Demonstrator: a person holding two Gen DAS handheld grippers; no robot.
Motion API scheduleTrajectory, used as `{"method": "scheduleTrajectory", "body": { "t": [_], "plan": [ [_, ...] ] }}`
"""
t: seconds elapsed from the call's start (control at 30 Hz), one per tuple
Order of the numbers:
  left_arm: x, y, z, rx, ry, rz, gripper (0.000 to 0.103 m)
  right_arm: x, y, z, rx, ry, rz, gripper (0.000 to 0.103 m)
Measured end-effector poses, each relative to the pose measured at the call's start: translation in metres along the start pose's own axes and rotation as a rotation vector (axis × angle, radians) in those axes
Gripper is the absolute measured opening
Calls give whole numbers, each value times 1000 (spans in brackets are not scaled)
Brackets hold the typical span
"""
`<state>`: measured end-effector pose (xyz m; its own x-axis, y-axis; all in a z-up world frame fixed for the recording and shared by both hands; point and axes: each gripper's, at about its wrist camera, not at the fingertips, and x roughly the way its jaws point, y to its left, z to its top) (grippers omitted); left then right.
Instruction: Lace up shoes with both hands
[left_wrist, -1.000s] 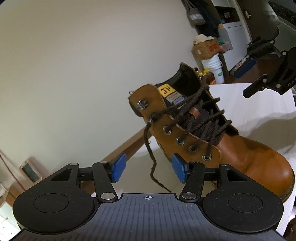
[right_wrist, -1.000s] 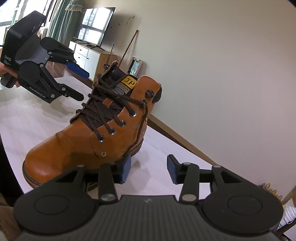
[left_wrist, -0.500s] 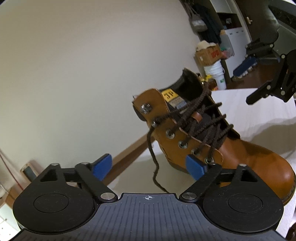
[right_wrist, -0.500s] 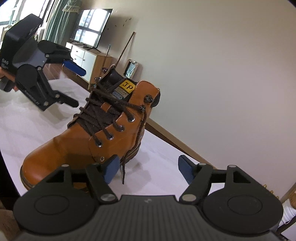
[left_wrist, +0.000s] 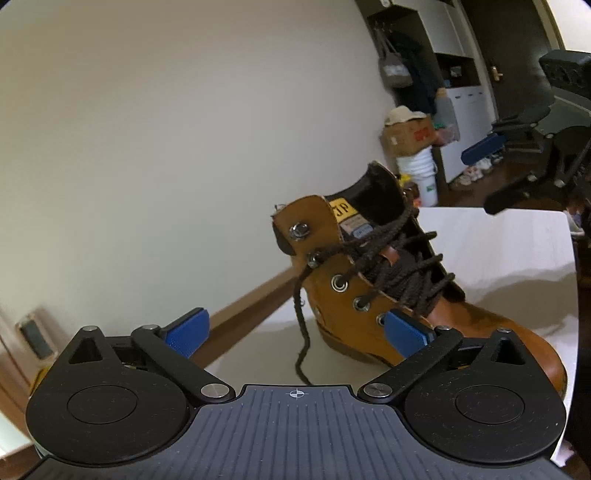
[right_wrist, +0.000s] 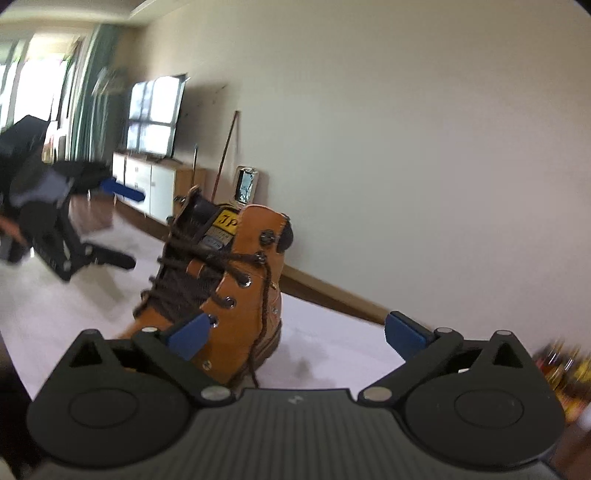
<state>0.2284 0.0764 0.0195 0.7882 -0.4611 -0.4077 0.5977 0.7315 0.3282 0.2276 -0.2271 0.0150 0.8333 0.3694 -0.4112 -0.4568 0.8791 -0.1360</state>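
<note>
My left gripper (left_wrist: 295, 330) and right gripper (right_wrist: 295, 334) are both opening wide, holding nothing. The tan boot (left_wrist: 373, 291) stands upright just ahead, between them, a loose lace end (left_wrist: 301, 332) dangling between each gripper's pads. Closing carelessly could miss the thin lace or tip the boot.

Yellow tongue label (right_wrist: 226, 220) on boot (right_wrist: 240, 295) reads "JP"; smaller labels unreadable.
</note>
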Motion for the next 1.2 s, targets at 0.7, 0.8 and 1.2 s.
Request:
{"method": "scheduleTrajectory", "body": {
  "t": [0.7, 0.8, 1.2],
  "plan": [
    [23, 24, 6, 74, 48, -134, 103, 101, 1, 21, 309, 91, 290, 102],
    [25, 25, 5, 86, 51, -158, 103, 113, 5, 23, 315, 110, 323, 102],
    [34, 36, 2, 130, 56, -193, 64, 130, 26, 42, 191, 101, 295, 64]
  ]
}}
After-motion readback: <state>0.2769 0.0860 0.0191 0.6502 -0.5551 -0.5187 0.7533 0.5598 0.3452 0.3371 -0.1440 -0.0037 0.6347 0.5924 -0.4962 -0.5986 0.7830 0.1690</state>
